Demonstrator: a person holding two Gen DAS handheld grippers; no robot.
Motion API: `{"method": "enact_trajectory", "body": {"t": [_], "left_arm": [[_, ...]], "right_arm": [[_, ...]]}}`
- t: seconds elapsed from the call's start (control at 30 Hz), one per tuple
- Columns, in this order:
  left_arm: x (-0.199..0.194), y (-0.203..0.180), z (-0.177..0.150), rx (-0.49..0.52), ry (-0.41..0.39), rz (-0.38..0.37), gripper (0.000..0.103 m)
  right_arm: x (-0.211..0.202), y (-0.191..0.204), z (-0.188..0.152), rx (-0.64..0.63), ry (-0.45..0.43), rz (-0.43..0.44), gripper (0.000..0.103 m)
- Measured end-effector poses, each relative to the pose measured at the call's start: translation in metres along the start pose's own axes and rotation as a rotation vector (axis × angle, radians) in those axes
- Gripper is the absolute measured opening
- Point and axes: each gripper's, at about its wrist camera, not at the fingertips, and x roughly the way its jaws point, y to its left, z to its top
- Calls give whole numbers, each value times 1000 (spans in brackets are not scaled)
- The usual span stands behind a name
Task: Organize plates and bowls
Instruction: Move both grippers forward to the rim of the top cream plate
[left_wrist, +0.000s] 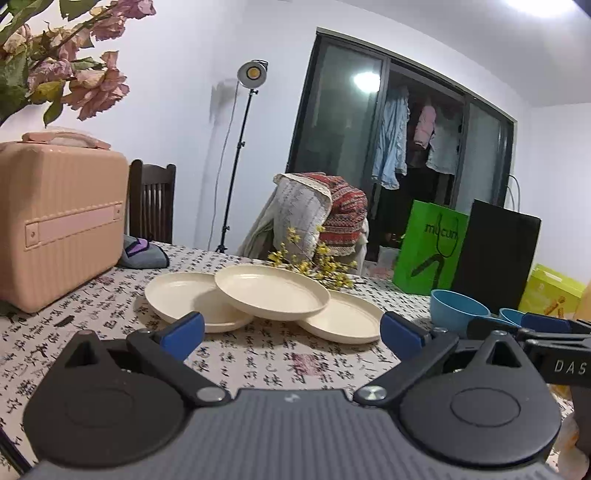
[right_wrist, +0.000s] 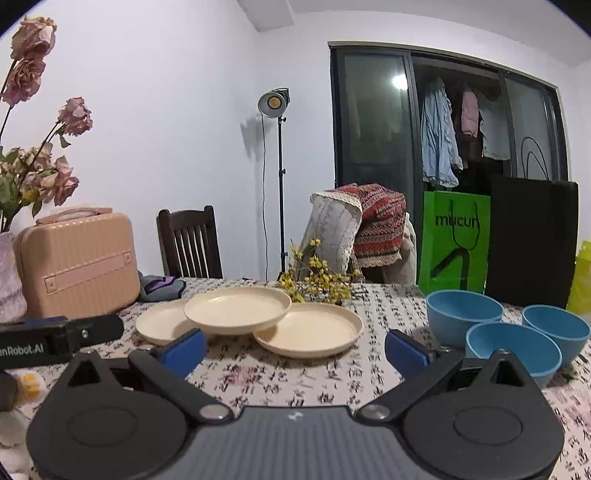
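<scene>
Three cream plates lie on the patterned tablecloth: a left plate (left_wrist: 184, 299) (right_wrist: 162, 325), a right plate (left_wrist: 343, 317) (right_wrist: 314, 328), and a middle plate (left_wrist: 271, 291) (right_wrist: 238, 308) resting tilted on the edges of both. Three blue bowls stand to the right: back left bowl (right_wrist: 461, 314) (left_wrist: 458, 306), front bowl (right_wrist: 513, 350), right bowl (right_wrist: 557, 328). My left gripper (left_wrist: 291, 332) is open and empty, just short of the plates. My right gripper (right_wrist: 295, 350) is open and empty, between plates and bowls.
A pink case (left_wrist: 55, 218) (right_wrist: 77, 262) stands at the left with dried roses (left_wrist: 74, 74) above. Yellow flowers (right_wrist: 317, 280) lie behind the plates. A green bag (right_wrist: 456, 243) and a black bag (right_wrist: 532, 243) stand behind the bowls. Chairs stand beyond the table.
</scene>
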Motion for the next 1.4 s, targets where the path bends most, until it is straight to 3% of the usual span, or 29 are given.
{"method": "enact_trajectory", "body": {"t": [0.47, 0.93, 1.4], "left_arm": [[23, 22, 46, -13, -13, 50, 103], [63, 31, 78, -52, 76, 64, 103], [119, 55, 103, -176, 207, 161, 103]], "right_arm": [[48, 7, 30, 31, 7, 9, 103], [84, 14, 58, 52, 30, -13, 103], [141, 4, 83, 155, 93, 17, 103]]}}
